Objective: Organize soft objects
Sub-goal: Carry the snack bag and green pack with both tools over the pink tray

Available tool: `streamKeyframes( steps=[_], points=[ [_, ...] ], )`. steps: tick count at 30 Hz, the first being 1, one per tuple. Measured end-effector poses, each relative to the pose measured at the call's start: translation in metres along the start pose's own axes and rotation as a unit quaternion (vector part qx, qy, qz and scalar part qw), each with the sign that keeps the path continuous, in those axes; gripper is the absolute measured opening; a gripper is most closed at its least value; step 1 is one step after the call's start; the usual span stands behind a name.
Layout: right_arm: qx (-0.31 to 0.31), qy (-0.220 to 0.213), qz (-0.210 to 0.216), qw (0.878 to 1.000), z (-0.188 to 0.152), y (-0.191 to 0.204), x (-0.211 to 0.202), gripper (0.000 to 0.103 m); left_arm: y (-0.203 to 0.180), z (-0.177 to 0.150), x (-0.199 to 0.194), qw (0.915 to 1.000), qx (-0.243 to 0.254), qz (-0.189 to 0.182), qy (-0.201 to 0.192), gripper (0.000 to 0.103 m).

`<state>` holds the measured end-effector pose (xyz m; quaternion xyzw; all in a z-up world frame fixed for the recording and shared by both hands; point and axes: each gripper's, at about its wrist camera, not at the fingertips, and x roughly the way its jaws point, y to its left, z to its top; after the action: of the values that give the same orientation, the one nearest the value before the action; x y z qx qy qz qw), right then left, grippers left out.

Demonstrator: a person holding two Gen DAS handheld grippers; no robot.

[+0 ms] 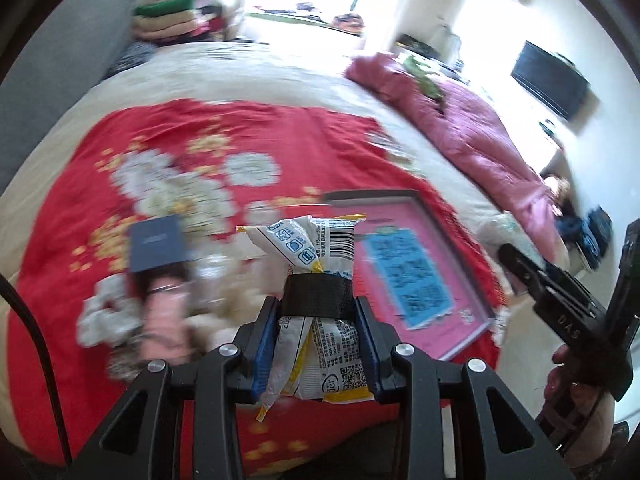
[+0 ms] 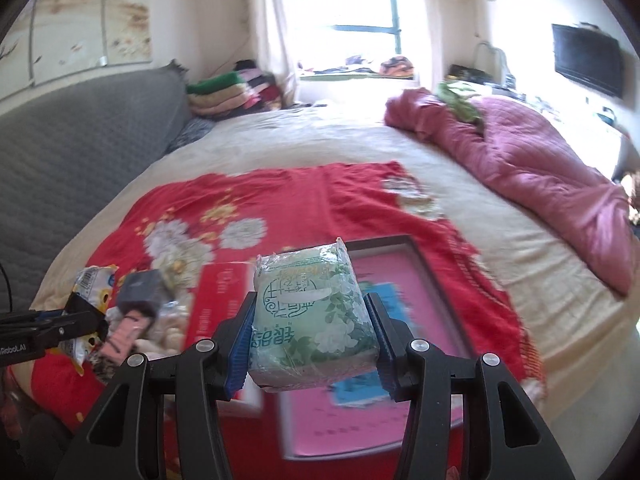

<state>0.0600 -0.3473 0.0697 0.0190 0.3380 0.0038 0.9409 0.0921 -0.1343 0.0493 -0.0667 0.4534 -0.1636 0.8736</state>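
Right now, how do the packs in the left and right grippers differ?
The white-and-yellow wet-wipe pack in the left gripper is crumpled and cinched at the middle by a black band; the green floral tissue pack in the right gripper is a full, plump block. The wipe pack shows a barcode, the tissue pack white flowers. Both are soft plastic-wrapped packs, clamped and lifted above the red floral blanket.

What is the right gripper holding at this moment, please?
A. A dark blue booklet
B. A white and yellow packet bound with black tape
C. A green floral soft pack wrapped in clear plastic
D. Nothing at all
C: in the right wrist view, the right gripper has its blue pads pressed on either side of the green floral pack, lifted above the pink tray.
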Motion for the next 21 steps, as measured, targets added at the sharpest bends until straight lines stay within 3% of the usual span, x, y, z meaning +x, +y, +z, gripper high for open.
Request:
streamKeyframes(
  steps=[6,10,21],
  points=[
    [0.017,0.011,-0.021,1.000,-0.015,-0.058,-0.002,0.053,-0.075,0.006,0.050,0.9979,0.042,-0.035,0.034,0.038],
    [0.020,0.029,-0.028,0.999,-0.030,-0.079,0.009,0.053,-0.110,0.005,0.084,0.9955,0.070,-0.034,0.055,0.038],
    [0.037,0.079,-0.011,0.996,-0.064,-0.115,0.063,0.053,-0.151,-0.013,0.160,0.9853,0.114,-0.024,0.125,0.038]
  ],
)
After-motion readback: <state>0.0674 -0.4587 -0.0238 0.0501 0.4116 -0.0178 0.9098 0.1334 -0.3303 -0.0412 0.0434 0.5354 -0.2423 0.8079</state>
